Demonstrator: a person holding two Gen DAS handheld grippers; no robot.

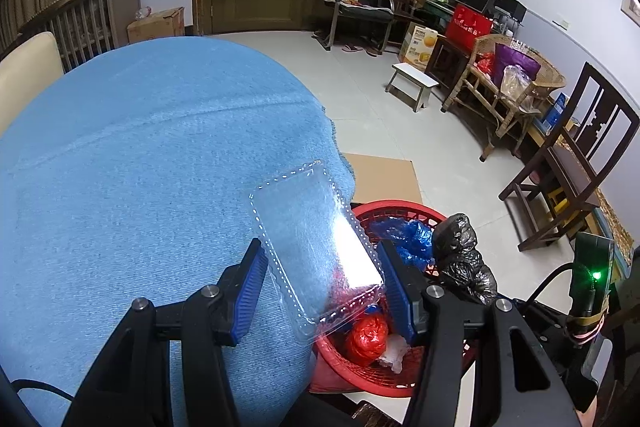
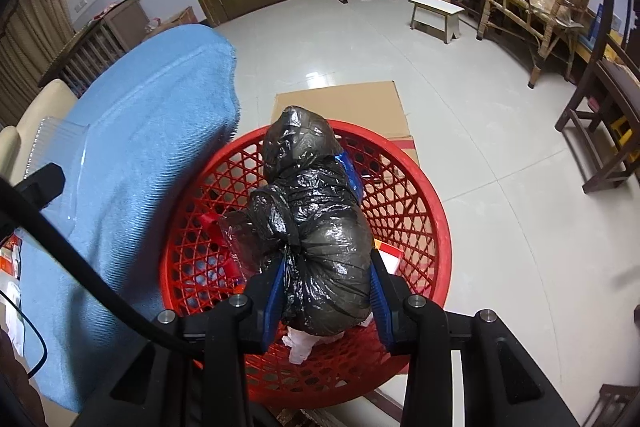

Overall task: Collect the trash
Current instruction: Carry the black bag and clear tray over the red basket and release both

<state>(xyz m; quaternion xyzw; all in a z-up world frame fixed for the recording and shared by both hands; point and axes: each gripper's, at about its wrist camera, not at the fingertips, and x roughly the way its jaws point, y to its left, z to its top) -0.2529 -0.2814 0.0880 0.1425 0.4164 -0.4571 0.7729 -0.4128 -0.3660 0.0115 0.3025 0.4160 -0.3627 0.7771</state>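
The left hand-held gripper [image 1: 322,279] is clamping a clear, flat rectangular plastic clamshell container [image 1: 316,247] between its 2 blue-padded fingers [image 1: 250,291]. The container is hanging over the edge of the blue cloth-covered counter [image 1: 140,167], partly above the round red plastic lattice basket [image 1: 400,211] standing just beside the counter. Inside the basket, in the left wrist view, a crumpled blue plastic bag [image 1: 404,235], a knotted red plastic bag [image 1: 368,337] and a scrap of white tissue [image 1: 394,353] are lying.

Further right, the right hand-held gripper [image 2: 330,287] is squeezing a knotted black plastic trash bag [image 2: 312,215] between its blue pads, directly above the basket [image 2: 420,195]. A white tissue [image 2: 304,345] is lying on the basket floor under the bag. A flat brown cardboard sheet [image 2: 352,103] is lying on the pale tiled floor [image 2: 500,227] behind the basket, touching its far rim.
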